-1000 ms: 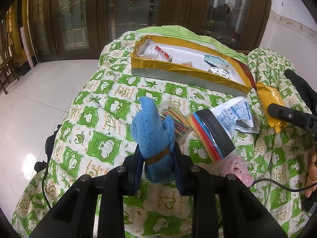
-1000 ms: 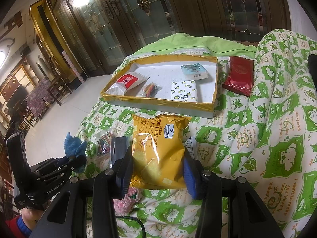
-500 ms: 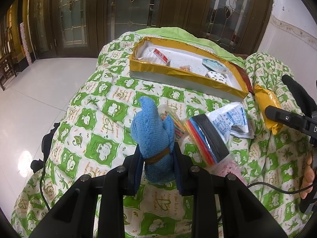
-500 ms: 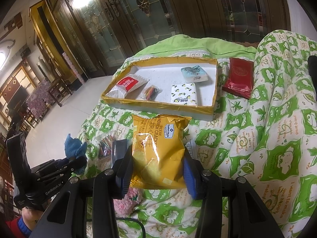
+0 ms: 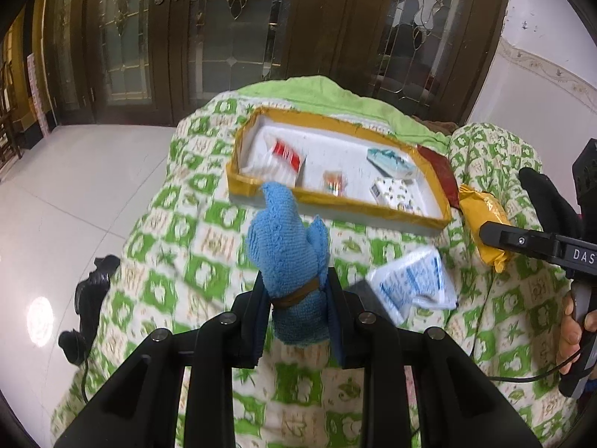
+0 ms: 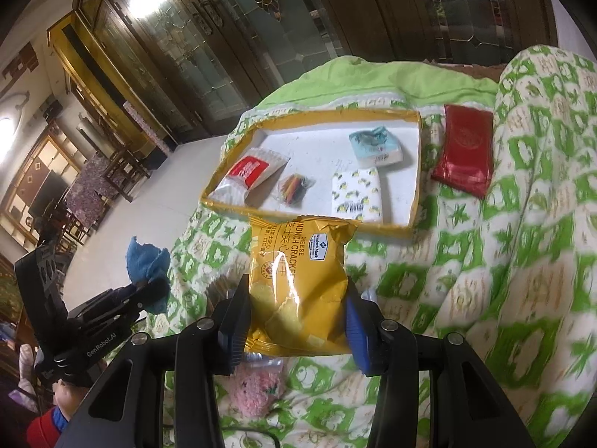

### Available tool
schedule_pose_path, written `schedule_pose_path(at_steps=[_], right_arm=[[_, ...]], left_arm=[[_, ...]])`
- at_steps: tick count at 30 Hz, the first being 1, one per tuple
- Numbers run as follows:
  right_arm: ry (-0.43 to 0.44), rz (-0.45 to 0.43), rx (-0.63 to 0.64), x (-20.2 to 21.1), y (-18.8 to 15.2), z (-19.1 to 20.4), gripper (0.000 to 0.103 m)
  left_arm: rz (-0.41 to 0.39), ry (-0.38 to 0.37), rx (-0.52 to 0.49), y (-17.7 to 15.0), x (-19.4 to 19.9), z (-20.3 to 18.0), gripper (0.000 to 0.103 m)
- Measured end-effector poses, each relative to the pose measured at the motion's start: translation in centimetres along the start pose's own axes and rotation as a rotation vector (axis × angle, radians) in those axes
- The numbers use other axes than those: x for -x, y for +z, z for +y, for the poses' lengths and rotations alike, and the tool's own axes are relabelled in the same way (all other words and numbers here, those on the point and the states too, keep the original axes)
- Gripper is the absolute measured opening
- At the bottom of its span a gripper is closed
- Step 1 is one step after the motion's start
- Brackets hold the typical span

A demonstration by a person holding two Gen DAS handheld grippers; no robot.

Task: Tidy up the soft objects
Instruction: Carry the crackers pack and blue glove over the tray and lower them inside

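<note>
My left gripper (image 5: 296, 311) is shut on a rolled blue towel (image 5: 287, 246) bound with a brown band, held above the green-and-white quilt (image 5: 175, 261). My right gripper (image 6: 296, 326) is shut on a yellow cracker packet (image 6: 298, 272); in the left wrist view the cracker packet (image 5: 483, 220) shows at the right. Beyond both lies a gold-rimmed white tray (image 5: 335, 203), also tray (image 6: 416, 171), holding a red-and-white packet (image 6: 250, 173), a small dark sweet bag (image 6: 294, 188), a patterned tissue pack (image 6: 356, 194) and a light blue pack (image 6: 375, 145).
A dark red packet (image 6: 464, 149) lies right of the tray. A blue-printed white pouch (image 5: 414, 282) and a pink fluffy item (image 6: 257, 390) rest on the quilt below the grippers. A person's hand (image 5: 571, 321) holds the right gripper's handle. Tiled floor (image 5: 56, 194) and glass doors lie behind.
Both grippers have risen and moved toward the tray with their loads; the tray looks nearer and the quilt items have slid down under the fingers. Both grips are unchanged.
</note>
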State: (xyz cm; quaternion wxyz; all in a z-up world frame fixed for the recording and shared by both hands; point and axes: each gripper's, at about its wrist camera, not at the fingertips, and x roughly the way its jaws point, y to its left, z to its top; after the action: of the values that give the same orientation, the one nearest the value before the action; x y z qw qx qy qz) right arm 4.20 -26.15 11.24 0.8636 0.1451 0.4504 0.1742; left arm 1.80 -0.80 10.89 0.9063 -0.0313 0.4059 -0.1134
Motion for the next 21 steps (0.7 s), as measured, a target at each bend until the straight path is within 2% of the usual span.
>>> schedule_pose_path(at_steps=[11,21], right_arm=[[-0.023,-0.065,0.006,-1.3,6.7,-0.2,0.049],[-0.053,-0.035,-0.004,-6.2,10.0,-1.4,0.049]], left_arm=[[-0.019,-0.027,0.018,5.7,-0.9,1.1,0.026],[0.044,-0.086,-0.003,10.4,-6.1,0.0,0.026]])
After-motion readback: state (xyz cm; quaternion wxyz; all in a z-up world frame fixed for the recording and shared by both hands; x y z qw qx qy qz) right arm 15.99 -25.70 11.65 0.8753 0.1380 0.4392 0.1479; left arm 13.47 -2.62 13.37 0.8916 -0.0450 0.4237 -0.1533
